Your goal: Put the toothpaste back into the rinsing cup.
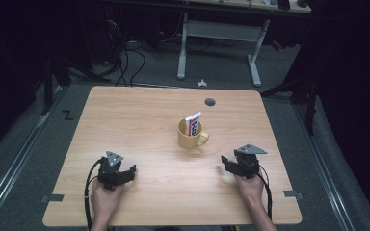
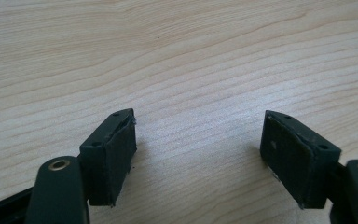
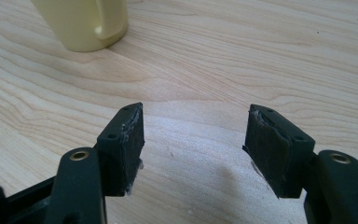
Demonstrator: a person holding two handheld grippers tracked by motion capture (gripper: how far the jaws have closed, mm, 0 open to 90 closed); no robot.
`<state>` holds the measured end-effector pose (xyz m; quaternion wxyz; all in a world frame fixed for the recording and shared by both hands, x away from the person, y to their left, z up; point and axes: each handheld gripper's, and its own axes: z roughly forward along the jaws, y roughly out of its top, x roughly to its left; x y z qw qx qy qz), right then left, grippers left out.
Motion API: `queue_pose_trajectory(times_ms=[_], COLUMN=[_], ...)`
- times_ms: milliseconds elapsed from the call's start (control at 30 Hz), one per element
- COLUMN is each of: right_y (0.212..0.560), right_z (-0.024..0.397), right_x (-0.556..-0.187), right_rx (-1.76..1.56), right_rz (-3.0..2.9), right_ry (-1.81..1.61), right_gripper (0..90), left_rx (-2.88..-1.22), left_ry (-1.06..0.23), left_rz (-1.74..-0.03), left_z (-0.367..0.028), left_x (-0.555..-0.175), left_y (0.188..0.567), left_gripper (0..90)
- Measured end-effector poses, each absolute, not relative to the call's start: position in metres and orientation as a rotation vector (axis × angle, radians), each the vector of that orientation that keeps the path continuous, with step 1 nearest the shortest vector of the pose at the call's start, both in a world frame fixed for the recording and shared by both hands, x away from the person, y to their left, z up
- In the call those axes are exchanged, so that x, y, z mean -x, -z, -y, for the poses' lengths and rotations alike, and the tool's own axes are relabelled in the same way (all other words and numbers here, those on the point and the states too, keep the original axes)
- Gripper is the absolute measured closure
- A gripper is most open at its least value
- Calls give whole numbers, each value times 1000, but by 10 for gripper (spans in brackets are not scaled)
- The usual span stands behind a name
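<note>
Left gripper (image 1: 131, 169): near the table's near edge, toward the left corner, held in the person's left hand (image 1: 105, 196); jaws stand wide apart with nothing but bare wood between them in the left gripper view (image 2: 198, 154).
Right gripper (image 1: 224, 162): near the near edge toward the right corner, held in the right hand (image 1: 250, 185); jaws parted about as wide, nothing between them, the pads (image 3: 131, 140) clear of the wood grain (image 3: 195, 149).
Table (image 1: 139, 110): light wood, with a small dark round hole (image 1: 210, 102) close to the far edge.
Yellow mug (image 1: 189, 134): upright around the middle of the table, between the two grippers and farther from the near edge, handle turned to the right side; its base and handle appear at the top left of the right gripper view (image 3: 81, 23).
Toothpaste tube (image 1: 193, 122): stands inside the mug, leaning, its end above the rim.
Cables (image 1: 87, 192): trail from each gripper back over the near edge.
</note>
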<state>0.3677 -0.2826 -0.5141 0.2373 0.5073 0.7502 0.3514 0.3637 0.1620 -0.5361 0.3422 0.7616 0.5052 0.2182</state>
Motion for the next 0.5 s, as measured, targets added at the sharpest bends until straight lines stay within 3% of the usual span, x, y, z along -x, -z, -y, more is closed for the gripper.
queue_pose_trajectory(times_ms=[500], right_y=[521], right_z=[282], right_x=[-372], right_rx=[-1416], right_rz=[-2062], right_ry=[-926], right_gripper=[376], left_rx=[-1980], left_ry=[-567], left_rz=[-1314], left_z=[-162], left_x=[-364], left_y=[536], left_gripper=[272])
